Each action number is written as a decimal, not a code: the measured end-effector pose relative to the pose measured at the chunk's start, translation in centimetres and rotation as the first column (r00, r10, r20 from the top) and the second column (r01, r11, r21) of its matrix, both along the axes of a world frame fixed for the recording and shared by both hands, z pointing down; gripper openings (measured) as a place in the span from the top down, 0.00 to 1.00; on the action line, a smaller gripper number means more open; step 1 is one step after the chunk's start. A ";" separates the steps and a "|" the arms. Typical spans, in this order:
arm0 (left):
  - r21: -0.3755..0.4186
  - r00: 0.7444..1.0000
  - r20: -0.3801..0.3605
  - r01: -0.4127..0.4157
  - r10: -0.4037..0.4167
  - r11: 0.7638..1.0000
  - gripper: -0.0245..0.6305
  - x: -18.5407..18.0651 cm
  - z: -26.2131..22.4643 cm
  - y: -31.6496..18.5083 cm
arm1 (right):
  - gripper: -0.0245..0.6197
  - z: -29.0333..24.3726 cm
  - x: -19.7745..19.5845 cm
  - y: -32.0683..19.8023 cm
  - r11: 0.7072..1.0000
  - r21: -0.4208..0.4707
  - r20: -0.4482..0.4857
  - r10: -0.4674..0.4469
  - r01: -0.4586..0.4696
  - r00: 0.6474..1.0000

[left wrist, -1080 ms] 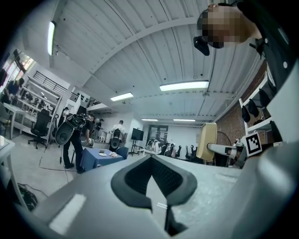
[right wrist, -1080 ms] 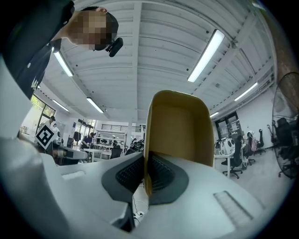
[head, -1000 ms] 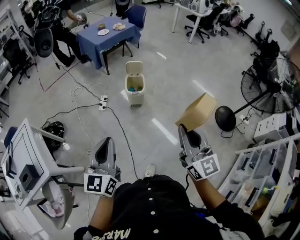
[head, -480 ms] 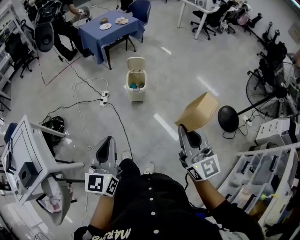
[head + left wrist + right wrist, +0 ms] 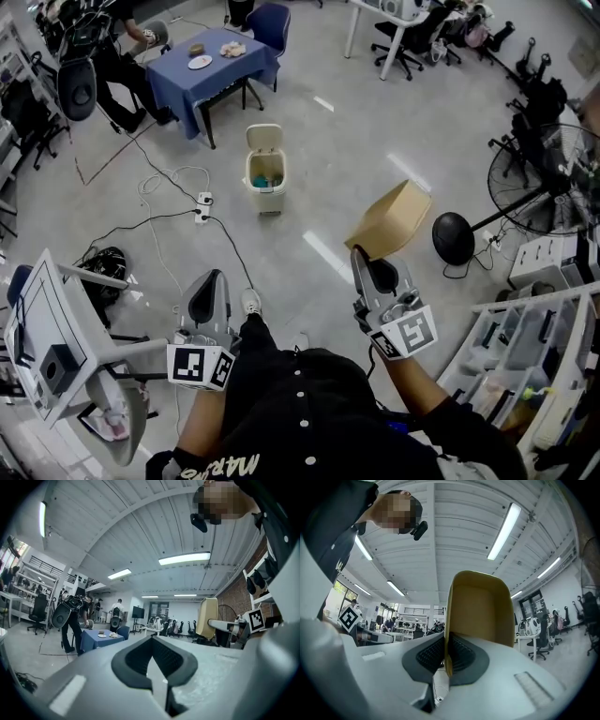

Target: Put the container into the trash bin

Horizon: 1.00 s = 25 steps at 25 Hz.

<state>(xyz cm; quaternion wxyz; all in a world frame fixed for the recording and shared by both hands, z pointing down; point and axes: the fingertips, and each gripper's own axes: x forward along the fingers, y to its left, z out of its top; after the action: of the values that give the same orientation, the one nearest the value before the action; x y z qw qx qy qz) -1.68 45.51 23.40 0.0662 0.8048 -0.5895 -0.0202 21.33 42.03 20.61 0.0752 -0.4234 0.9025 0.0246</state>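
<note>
Blue-cloth table (image 5: 225,70) far back w/ plate (image 5: 200,62), fan (image 5: 544,183) at rt, power strip (image 5: 202,207) on floor (image 5: 328,169).

The head view sits high above the person's dark-shirted chest (image 5: 300,403) and faces steeply down onto the pale grey floor (image 5: 319,187). The left tongs (image 5: 210,279) and right tongs (image 5: 361,255) are close at its lower edge, and the cream lidded trash bin (image 5: 266,173) is well ahead. The left gripper view rides right behind its own jaws, tilted up toward the white ribbed ceiling (image 5: 140,531). Far off it shares the blue-clothed tabletop (image 5: 101,638) with the head view, and at its right the tan cardboard container (image 5: 207,617). The right gripper view also tilts up, with that container filling its centre at close range and the left tongs' black-and-white marker cube (image 5: 348,618) at its left.
</note>
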 end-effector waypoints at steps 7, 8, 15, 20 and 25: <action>0.001 1.000 0.000 -0.007 0.007 1.000 0.96 -1.4 0.1 -2.8 | 0.92 0.1 -1.9 -2.9 1.000 -0.008 -0.005 -0.004 0.004 1.000; 0.001 1.000 -0.002 -0.005 0.005 1.000 0.96 -1.8 0.2 -3.2 | 0.92 0.2 -2.2 -3.4 1.000 -0.009 -0.007 -0.005 0.005 1.000; -0.006 1.000 -0.012 -0.005 0.005 1.000 0.96 -4.0 0.7 -7.0 | 0.92 0.5 -4.4 -7.3 1.000 -0.019 -0.017 0.007 -0.007 1.000; -0.008 1.000 -0.018 -0.026 0.026 1.000 0.96 -5.4 0.6 -10.2 | 0.92 0.1 -5.8 -10.2 1.000 -0.013 -0.024 0.023 -0.023 0.999; 0.002 0.999 -0.022 -0.038 0.038 0.999 0.96 -6.8 0.0 -13.2 | 0.92 -0.7 -7.2 -12.9 0.999 0.000 -0.022 0.036 -0.036 0.999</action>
<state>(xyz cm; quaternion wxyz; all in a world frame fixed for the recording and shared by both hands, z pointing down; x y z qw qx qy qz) -8.50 32.28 23.45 0.0723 0.8158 -0.5731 -0.0285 14.15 29.15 19.92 0.0648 -0.4395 0.8954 0.0305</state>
